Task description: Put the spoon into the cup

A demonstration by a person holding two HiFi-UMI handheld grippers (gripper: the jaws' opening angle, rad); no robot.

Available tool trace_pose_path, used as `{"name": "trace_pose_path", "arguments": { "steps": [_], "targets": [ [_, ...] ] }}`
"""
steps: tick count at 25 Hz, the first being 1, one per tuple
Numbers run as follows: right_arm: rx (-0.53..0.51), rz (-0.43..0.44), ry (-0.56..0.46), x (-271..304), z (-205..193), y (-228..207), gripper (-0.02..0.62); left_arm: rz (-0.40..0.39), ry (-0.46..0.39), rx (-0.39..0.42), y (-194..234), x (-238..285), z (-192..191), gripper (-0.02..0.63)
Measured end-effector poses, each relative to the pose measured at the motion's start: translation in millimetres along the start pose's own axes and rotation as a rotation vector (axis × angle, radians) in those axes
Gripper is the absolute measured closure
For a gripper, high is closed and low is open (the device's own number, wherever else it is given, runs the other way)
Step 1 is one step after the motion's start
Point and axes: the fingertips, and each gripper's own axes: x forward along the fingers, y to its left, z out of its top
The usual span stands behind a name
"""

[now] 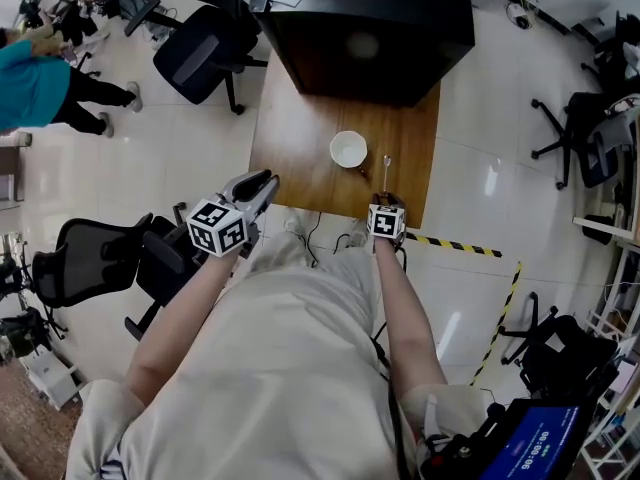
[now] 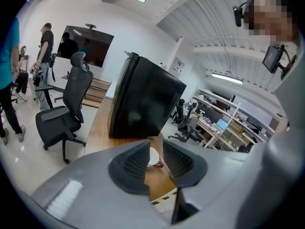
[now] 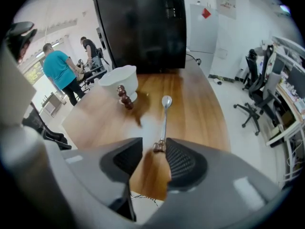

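A white cup stands on the wooden table, and a metal spoon lies just to its right. In the right gripper view the spoon lies with its bowl far and its handle end at my right gripper, between the open jaws and close to the right pad. The cup is to the upper left there, with a small brown beaded piece beside it. In the head view my right gripper hangs over the table's near edge. My left gripper hovers off the table's left near corner, jaws slightly apart and empty.
A big black box fills the table's far end behind the cup. Office chairs stand on the left, where a person in teal is also seen. Yellow-black floor tape runs off the table's right near corner.
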Motion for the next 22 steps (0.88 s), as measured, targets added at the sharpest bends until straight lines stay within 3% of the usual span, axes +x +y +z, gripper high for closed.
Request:
{"name": "trace_pose_path", "arguments": {
  "steps": [9, 22],
  "targets": [
    [0.032, -0.068, 0.006, 7, -5, -9, 0.446, -0.026, 0.010, 0.004, 10, 1, 6, 0.517],
    [0.038, -0.055, 0.013, 15, -15, -10, 0.456, -0.009, 0.015, -0.008, 16, -12, 2, 0.522]
  ]
}}
